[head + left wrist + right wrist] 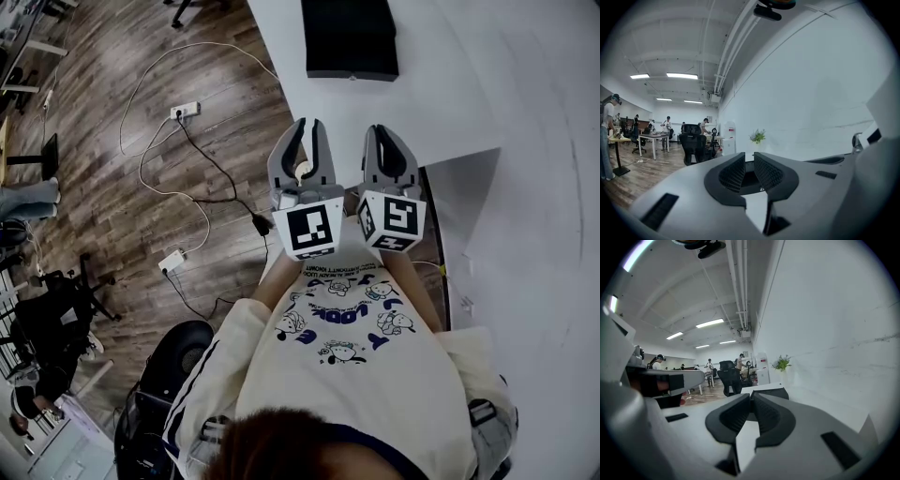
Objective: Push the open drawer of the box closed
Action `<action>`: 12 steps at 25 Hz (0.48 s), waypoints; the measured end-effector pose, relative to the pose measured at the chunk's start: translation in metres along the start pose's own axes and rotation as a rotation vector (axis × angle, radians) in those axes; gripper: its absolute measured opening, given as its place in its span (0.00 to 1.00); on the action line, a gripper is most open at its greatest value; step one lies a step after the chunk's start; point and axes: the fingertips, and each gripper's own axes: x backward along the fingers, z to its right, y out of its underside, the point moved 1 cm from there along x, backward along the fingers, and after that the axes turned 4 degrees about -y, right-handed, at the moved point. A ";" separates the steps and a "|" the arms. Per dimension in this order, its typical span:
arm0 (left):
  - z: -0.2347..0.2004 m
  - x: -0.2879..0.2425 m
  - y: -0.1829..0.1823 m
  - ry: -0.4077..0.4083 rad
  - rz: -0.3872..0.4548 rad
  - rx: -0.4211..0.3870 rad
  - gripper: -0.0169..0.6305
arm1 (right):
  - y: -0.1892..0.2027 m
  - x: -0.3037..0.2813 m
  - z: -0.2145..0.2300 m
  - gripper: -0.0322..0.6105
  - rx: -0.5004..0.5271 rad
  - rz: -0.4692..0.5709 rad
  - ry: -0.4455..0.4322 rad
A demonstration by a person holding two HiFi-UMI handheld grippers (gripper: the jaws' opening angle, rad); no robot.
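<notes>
Hovering side by side at the table's (469,94) near edge, both grippers point toward the box (350,37) and are well apart from it. The box is black, low and flat, and lies at the far side of the white table. I cannot tell whether its drawer stands out. The left gripper's (307,127) jaws are a narrow slit apart with nothing between them. The right gripper's (386,131) jaws are pressed together, empty.

Shirt (349,317): blue print, upside down in head view, looks like "LOOK"; small line next to it too tiny to read. L cube (311,228) & R cube (394,218): b/w square code markers only. Rest illegible.
</notes>
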 end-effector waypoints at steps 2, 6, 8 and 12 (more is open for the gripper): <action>0.000 -0.007 0.002 0.003 -0.004 0.004 0.13 | 0.002 -0.006 0.003 0.12 -0.003 -0.010 0.001; -0.002 -0.024 0.006 0.016 -0.020 0.013 0.13 | 0.007 -0.022 0.007 0.12 -0.016 -0.030 0.008; -0.004 -0.036 0.006 0.020 -0.023 0.013 0.13 | 0.009 -0.032 0.010 0.12 -0.023 -0.045 0.010; -0.011 -0.060 0.004 0.026 -0.036 0.017 0.13 | 0.009 -0.054 0.014 0.12 -0.042 -0.075 0.016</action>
